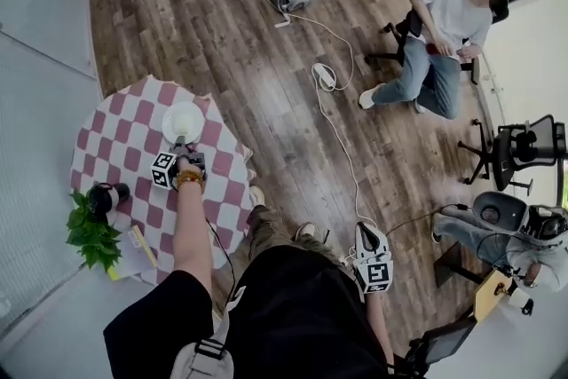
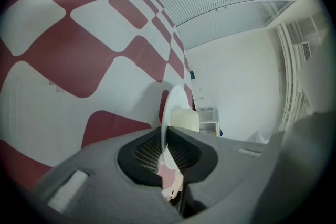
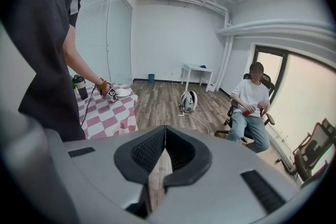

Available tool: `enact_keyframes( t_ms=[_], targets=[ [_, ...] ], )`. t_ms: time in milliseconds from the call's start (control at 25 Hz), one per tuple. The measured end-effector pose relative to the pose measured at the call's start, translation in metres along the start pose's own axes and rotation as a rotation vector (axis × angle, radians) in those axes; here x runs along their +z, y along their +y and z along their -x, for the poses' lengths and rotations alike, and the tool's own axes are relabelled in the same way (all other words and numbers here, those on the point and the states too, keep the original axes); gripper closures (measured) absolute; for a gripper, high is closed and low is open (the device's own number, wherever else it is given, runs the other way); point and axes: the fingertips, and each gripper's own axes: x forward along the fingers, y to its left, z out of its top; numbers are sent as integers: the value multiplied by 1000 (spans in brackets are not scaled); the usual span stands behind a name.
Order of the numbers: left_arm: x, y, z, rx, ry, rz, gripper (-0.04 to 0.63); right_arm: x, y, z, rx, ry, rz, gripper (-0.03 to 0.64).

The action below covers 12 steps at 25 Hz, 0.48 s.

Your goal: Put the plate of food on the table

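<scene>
My left gripper (image 2: 167, 150) is pinching the near rim of the plate (image 1: 182, 122), which is level and face up over the checkered table (image 1: 124, 142) at my 10 o'clock. A dark bottle (image 1: 107, 196) and a potted plant (image 1: 90, 235) sit well clear toward the table's 7 o'clock edge. My right gripper (image 3: 164, 150) is pressed together on nothing, down at my 4 o'clock. The plate's round, so no long axis. The food (image 2: 185, 119) is just a pale lump, and I can't tell if the plate's touching the cloth.
</scene>
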Motion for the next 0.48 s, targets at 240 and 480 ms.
enact_keyframes(
  t_ms=[240,480],
  targets=[
    [-3,5,5,37,22,9,561,0,-3,2,0,-13,-2,606],
    [1,16,15,62,51,6,557,2,0,4,5,-34,-1,606]
  ],
)
